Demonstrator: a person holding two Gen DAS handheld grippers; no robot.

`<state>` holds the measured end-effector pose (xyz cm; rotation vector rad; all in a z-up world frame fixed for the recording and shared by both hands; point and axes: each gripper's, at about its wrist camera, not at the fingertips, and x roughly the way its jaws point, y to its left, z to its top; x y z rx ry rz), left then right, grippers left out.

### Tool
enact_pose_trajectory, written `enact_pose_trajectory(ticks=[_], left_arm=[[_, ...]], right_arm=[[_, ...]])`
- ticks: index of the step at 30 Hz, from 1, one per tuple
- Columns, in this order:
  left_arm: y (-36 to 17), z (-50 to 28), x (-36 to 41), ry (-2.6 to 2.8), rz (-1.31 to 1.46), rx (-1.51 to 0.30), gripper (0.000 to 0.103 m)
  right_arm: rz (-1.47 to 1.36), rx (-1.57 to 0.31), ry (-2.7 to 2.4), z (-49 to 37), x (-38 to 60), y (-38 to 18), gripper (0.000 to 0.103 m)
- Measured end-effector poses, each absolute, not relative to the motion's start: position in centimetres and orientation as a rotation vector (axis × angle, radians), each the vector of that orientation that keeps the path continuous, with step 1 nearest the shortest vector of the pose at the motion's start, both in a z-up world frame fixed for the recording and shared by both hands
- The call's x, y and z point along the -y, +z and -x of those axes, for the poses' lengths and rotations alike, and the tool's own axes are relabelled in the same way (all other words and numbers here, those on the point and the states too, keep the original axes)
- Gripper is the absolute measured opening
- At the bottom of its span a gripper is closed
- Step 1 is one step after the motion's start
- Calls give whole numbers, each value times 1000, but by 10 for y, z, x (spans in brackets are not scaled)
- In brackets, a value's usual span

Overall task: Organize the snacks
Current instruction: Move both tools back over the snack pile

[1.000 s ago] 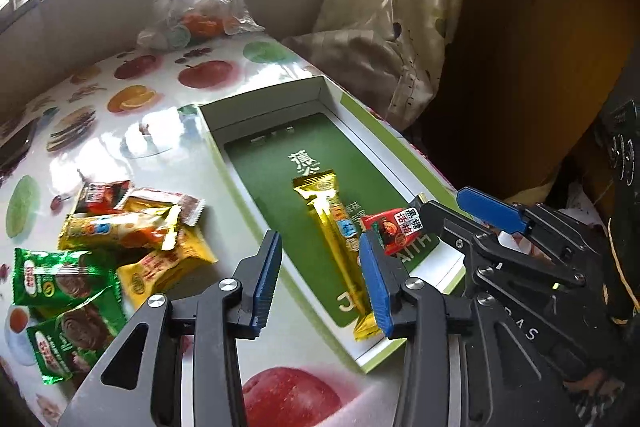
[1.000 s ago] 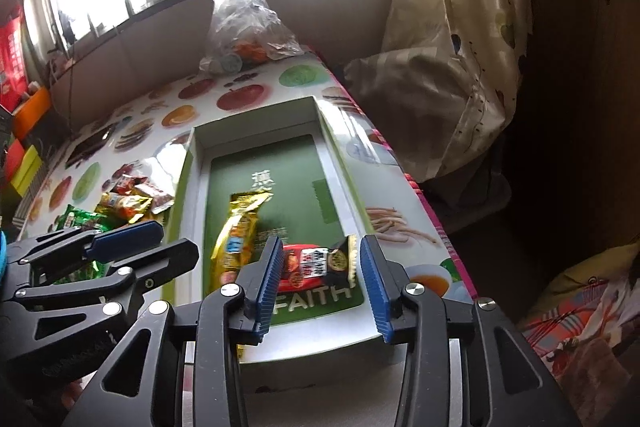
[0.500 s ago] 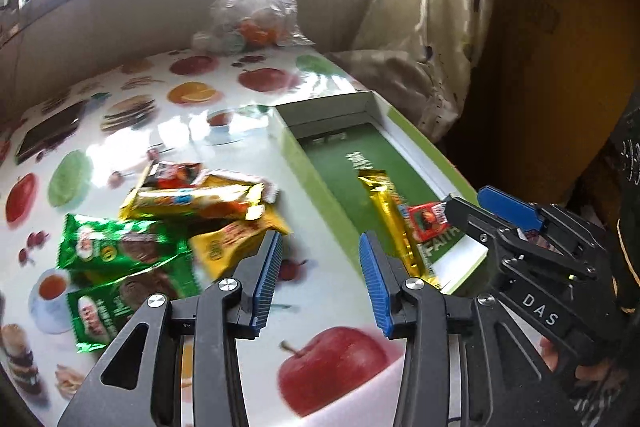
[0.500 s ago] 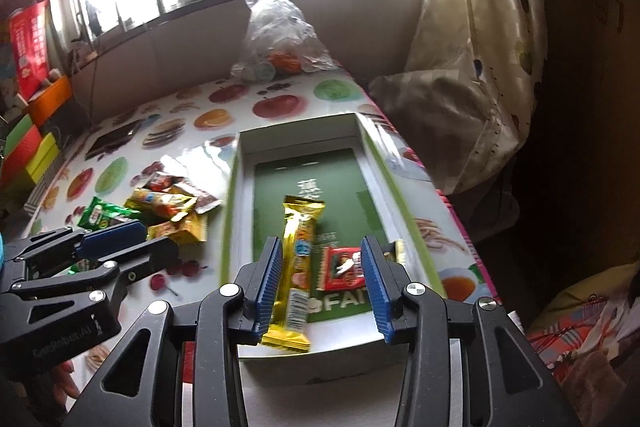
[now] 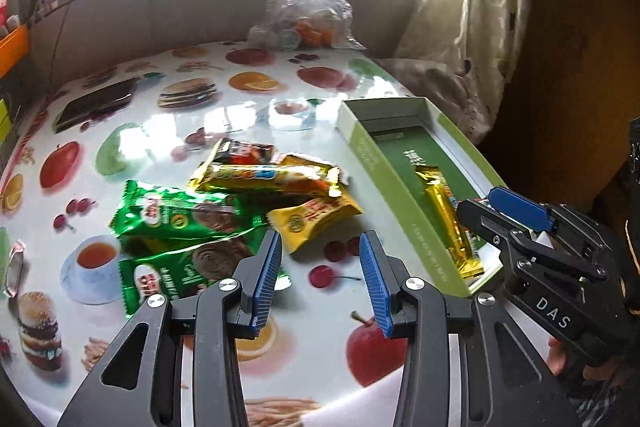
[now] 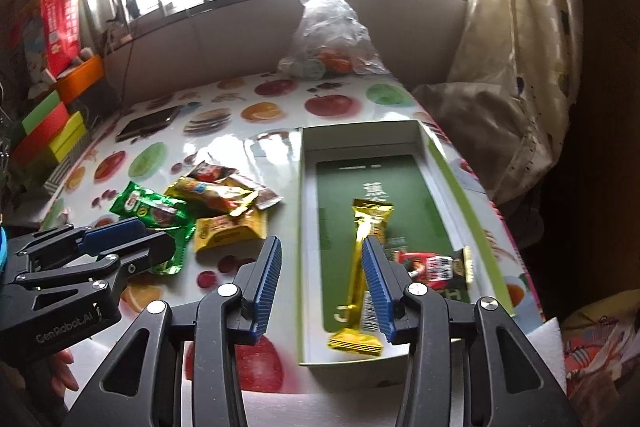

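A shallow green-and-white box (image 6: 440, 155) lies on the fruit-print table (image 5: 168, 123); it also shows in the left wrist view (image 5: 362, 147). Inside it lie a long gold bar (image 6: 366, 259) and a red snack packet (image 6: 434, 265). A pile of loose snacks sits left of the box: two green packets (image 5: 176, 215), a yellow packet (image 5: 316, 217), a long gold-orange bar (image 5: 264, 177), a red-black packet (image 5: 244, 149). My left gripper (image 5: 320, 269) is open and empty, just in front of the yellow packet. My right gripper (image 6: 322, 277) is open and empty over the box's near left edge.
A clear plastic bag (image 5: 306, 15) of items stands at the table's far edge under the window. A dark phone (image 5: 94, 103) lies at far left. Coloured boxes (image 6: 52, 131) are stacked beyond the left edge. A curtain (image 6: 516, 39) hangs at right.
My left gripper has swung left, from over the box to in front of the loose snack pile. My right gripper has pulled back and left; the red packet now lies right of its fingers.
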<state>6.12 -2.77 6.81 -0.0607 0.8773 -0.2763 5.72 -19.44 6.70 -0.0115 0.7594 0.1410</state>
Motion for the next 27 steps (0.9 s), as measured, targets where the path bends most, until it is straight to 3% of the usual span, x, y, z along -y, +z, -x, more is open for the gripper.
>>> enact_pose_trajectory(ticks=[27], left_arm=[[34,-54,-76,-85,111,-910,42]], right_arm=[[80,-825,288,-89,128,38,42]])
